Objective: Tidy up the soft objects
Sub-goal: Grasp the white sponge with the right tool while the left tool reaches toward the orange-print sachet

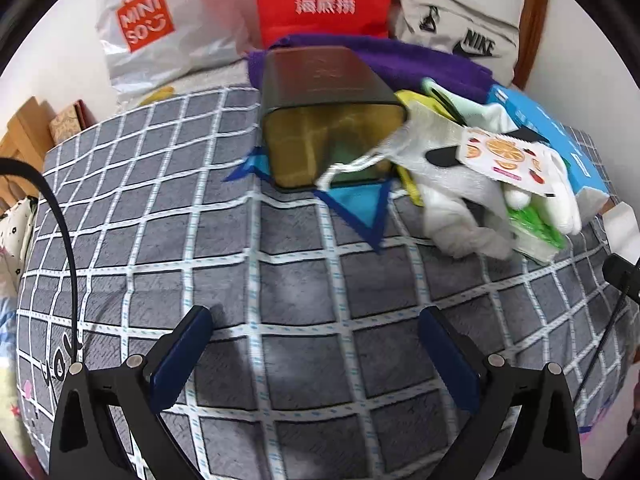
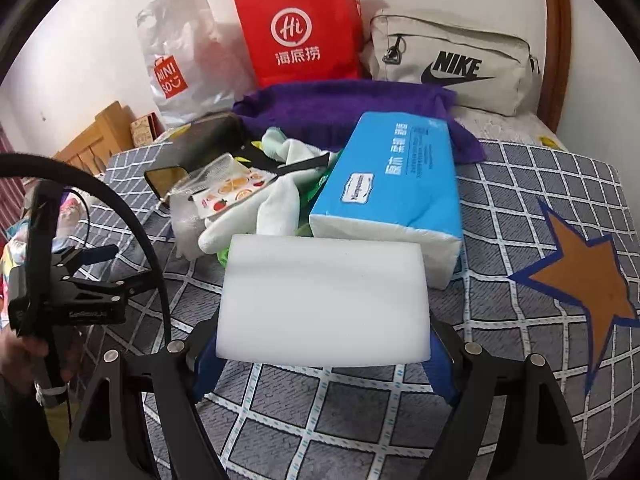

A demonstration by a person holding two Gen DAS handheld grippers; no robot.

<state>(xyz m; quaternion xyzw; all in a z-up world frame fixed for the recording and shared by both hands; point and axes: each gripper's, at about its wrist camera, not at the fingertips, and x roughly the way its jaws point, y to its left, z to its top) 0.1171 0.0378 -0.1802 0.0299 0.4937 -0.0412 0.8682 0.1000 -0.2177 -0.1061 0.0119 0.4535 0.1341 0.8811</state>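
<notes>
My right gripper (image 2: 324,336) is shut on a white foam sponge (image 2: 324,296), with the blue pads pressing its two ends and the sponge held just above the checked bedspread (image 2: 520,200). Behind it lies a pile: a blue tissue pack (image 2: 392,192), white gloves (image 2: 276,208), a fruit-printed packet (image 2: 232,188) and a purple towel (image 2: 344,104). My left gripper (image 1: 316,316) hangs open over bare bedspread (image 1: 160,240), nothing between its fingers. Ahead of it a dark box (image 1: 328,112) lies on its side, mouth towards me, beside the gloves (image 1: 460,200) and the tissue pack (image 1: 560,136).
A red paper bag (image 2: 300,32), a silver Miniso bag (image 2: 180,60) and a grey Nike pouch (image 2: 452,68) stand along the wall behind the pile. A hand (image 2: 24,352) holds the left tool at the bed's left side. A star patch (image 2: 580,280) marks the bedspread on the right.
</notes>
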